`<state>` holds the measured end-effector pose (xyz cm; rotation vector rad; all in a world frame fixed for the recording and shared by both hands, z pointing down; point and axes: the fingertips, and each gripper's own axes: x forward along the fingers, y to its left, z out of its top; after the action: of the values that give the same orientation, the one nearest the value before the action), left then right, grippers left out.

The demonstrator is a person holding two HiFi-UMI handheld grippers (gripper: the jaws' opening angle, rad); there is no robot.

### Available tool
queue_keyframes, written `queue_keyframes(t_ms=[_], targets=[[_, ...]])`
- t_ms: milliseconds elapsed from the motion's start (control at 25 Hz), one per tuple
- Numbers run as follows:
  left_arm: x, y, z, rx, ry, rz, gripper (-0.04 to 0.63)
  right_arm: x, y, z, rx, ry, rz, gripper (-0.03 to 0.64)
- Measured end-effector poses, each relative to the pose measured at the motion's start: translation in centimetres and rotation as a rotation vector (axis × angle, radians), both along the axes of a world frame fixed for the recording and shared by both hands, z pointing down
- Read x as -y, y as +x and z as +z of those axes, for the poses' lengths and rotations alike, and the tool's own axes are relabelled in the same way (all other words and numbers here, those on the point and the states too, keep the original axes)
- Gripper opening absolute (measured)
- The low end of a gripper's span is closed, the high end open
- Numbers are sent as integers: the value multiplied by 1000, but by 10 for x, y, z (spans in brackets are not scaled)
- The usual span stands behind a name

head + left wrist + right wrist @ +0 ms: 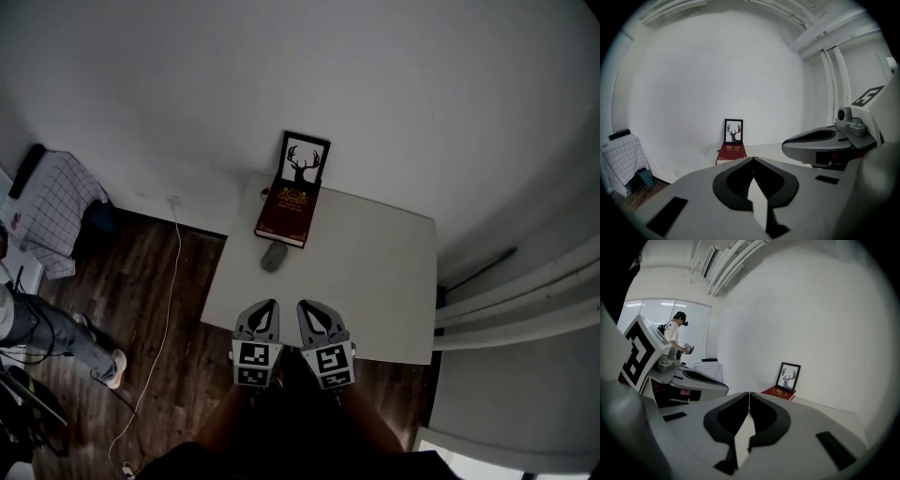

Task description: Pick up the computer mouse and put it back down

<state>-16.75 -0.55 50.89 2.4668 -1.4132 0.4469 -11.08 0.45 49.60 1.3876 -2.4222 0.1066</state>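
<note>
The left hand-held gripper (pixel 271 304) and right hand-held gripper (pixel 303 305) are side by side above the near edge of the white worktop (pixel 375 272), jaws closed, holding nothing. The computer mouse (pixel 273 255) lies on the worktop beyond them, just beside a red book (pixel 288 212) in front of a framed deer picture (pixel 304 161)

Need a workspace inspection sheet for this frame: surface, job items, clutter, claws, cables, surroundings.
Surface: white table, against the wall.
Job's things: grey mouse on the table, near the book, untouched.
Clutter: dark red book; framed deer picture upright behind it.
Grippers: left claw and right claw both shut, empty, over the table's near edge.
Cables: white cable across the floor, left of table.
Surroundings: wood floor, checked cloth, a person's leg at left.
</note>
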Motion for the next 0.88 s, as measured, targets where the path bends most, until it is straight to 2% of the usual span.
queue_keyframes(t_ms=[360,560,680,880], targets=[[-24,16,-20,-73,46,22,2,-29,29,-22,-36,66,58,21],[-33,35,-33,-66,82,38,2,-44,47,-42,-73,169,78,21],[-39,56,-38,-74,83,39,2,-53,65,-63,-104,210,80,21],[-59,112,-55,-98,122,63,2,-72,127,-80,-50,262,155,21]])
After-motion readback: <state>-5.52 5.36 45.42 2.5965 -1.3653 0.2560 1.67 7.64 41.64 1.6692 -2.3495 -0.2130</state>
